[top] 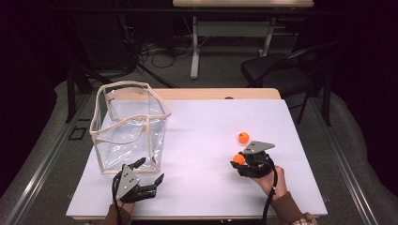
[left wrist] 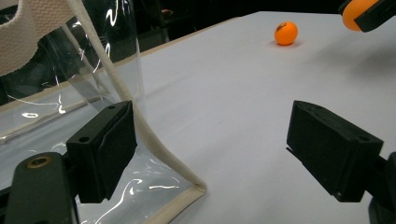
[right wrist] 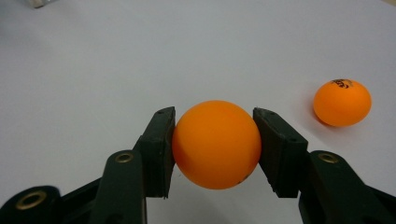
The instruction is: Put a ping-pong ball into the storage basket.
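Holding one orange ping-pong ball tight in our right gripper above the desk, we see the clear bag far left, beside our open left gripper.

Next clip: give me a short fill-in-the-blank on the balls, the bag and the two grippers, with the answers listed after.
1. The right gripper is shut on an ____ ball.
2. The number of balls lying loose on the white table is ____.
3. The left gripper stands with its jaws ____, next to a corner of the clear bag.
4. The bag stands on the person's ____ side of the table.

Missing words: orange; one; open; left
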Available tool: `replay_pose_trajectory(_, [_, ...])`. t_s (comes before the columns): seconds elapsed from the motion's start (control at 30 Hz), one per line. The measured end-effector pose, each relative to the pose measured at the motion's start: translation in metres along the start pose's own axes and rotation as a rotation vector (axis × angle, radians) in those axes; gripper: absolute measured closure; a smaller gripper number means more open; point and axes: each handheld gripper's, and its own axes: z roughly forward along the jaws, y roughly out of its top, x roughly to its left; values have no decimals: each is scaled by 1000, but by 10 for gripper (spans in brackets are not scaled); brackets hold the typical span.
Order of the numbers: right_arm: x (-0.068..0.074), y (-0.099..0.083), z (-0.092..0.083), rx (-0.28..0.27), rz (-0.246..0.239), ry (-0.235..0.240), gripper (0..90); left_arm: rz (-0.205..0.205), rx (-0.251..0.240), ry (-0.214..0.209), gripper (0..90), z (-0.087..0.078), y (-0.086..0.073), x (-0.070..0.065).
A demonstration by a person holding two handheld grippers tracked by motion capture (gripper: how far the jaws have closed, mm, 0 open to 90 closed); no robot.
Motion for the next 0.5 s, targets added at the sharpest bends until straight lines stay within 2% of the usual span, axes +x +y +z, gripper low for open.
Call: replay_pose_trajectory(0.5, [1,13,-10,-48,-3,6,509,3,2,-5,157,1,0,0])
